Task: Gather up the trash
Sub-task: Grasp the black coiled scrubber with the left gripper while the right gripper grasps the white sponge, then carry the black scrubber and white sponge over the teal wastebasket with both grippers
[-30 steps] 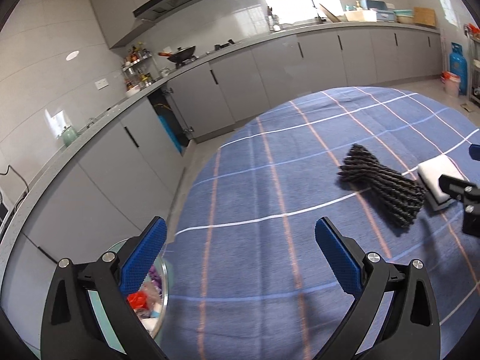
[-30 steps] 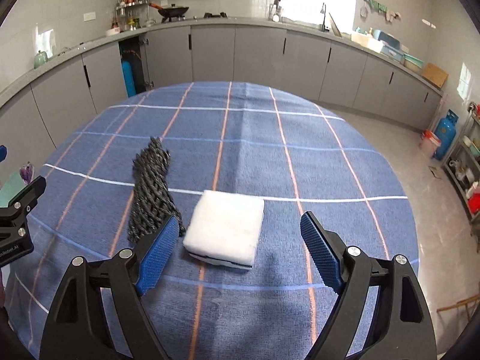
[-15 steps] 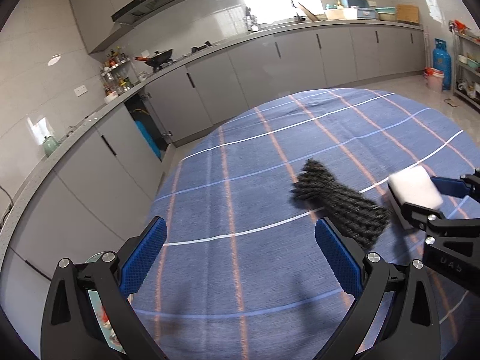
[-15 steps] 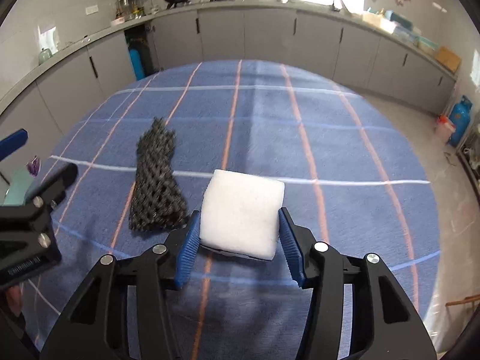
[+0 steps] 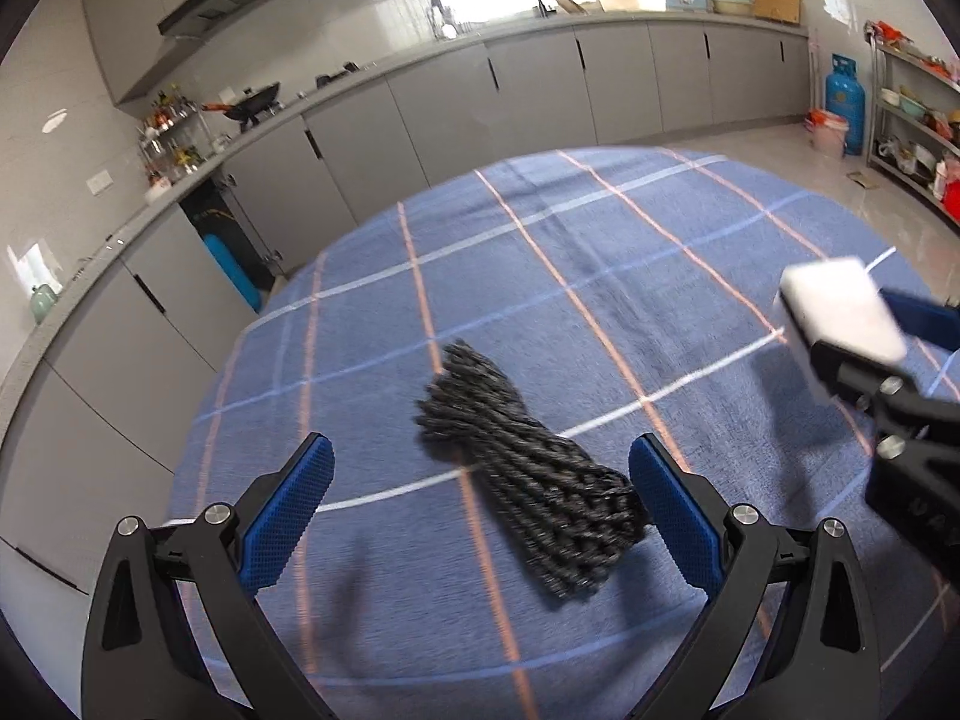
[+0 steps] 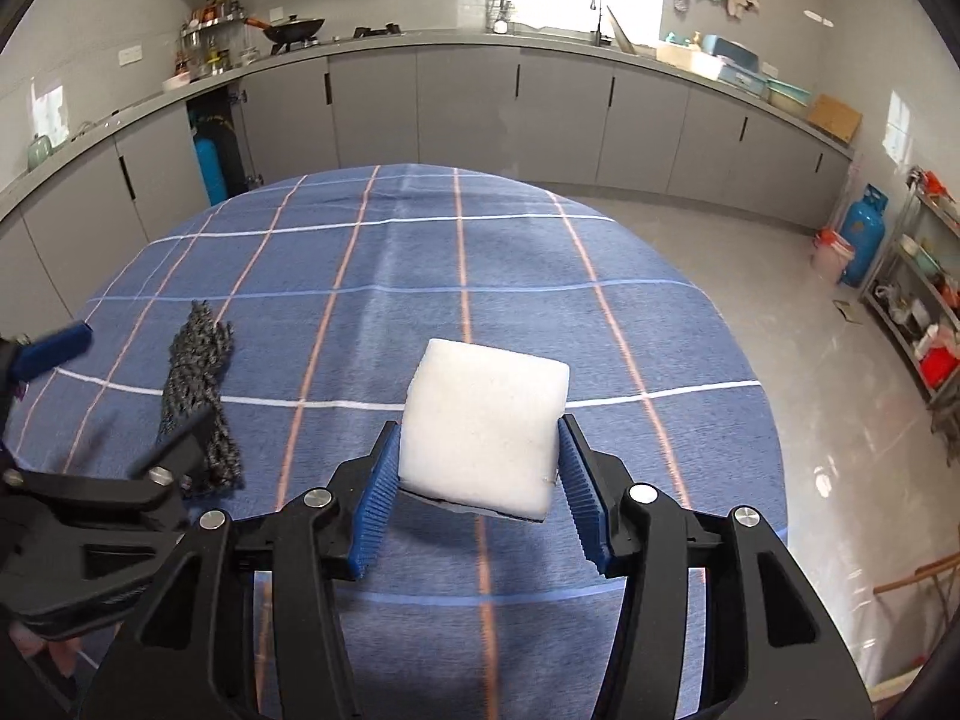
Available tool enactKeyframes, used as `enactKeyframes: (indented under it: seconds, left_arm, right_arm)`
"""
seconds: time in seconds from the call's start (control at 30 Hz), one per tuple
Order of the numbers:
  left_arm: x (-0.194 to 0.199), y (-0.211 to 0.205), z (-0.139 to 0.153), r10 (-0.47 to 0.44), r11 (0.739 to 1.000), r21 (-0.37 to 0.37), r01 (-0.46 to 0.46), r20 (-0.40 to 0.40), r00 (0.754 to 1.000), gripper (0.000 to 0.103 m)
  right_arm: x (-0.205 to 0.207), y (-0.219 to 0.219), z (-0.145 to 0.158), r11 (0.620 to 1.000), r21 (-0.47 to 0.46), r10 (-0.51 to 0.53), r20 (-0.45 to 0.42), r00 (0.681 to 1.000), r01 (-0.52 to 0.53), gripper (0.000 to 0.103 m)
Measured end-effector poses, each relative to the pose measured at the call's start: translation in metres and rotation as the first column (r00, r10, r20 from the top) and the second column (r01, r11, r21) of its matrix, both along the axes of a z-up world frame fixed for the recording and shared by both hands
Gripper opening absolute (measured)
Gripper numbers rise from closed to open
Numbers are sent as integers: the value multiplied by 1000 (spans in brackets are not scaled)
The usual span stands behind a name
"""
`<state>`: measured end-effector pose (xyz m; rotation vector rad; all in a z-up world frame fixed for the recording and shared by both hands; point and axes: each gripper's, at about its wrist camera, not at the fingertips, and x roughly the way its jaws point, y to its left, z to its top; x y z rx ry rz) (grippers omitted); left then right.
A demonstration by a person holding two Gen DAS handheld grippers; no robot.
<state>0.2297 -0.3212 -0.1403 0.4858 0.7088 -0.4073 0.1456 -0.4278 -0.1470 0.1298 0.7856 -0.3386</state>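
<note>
A white foam block (image 6: 483, 423) is clamped between the blue pads of my right gripper (image 6: 477, 468) and held above the blue plaid tablecloth (image 6: 528, 252). The block also shows at the right of the left wrist view (image 5: 840, 306). A black mesh bundle (image 5: 528, 486) lies on the cloth, its near end between the fingers of my left gripper (image 5: 480, 504), which is open and empty just above it. The bundle also shows at the left of the right wrist view (image 6: 201, 384).
The table is round with its edge dropping to a tiled floor on the right (image 6: 840, 420). Grey kitchen cabinets (image 6: 468, 114) run along the back. A blue gas cylinder (image 6: 864, 234) and a metal shelf rack (image 6: 930, 312) stand at far right.
My right gripper closed on the white foam block and lifted it off the cloth. My left gripper swung right from the bin at the table's edge to over the black mesh bundle.
</note>
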Motion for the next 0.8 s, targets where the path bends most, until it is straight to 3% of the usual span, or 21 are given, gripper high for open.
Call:
enactKeyframes:
  seconds: [0.03,0.13,0.2,0.27,0.8]
  left_arm:
    - [2,-2,-5,-2,1000,5,2,-16,1000,95]
    - [8,-5,-15,-22,1000,4,22,-75,997,68]
    - [9,-2,-13,-42,999,-22,40,-98,994,31]
    - [8,4,-11,-57,998,-24,54,-108,993,23]
    - [-2,122,31,64,990,-120,-73,-71,995,20]
  right_arm:
    - [0,-1,0,1000,4,0,2,1000,0,52]
    - [-1,-1,0,1000,12,9,12,1000,-9,52]
    - [-1,3,1,1000,11,16,17,1000,-16,52]
    - [-2,6,3,1000,10,27,26,999,-27,52]
    - [8,77,17,985,-15,172,53,984,-171,52]
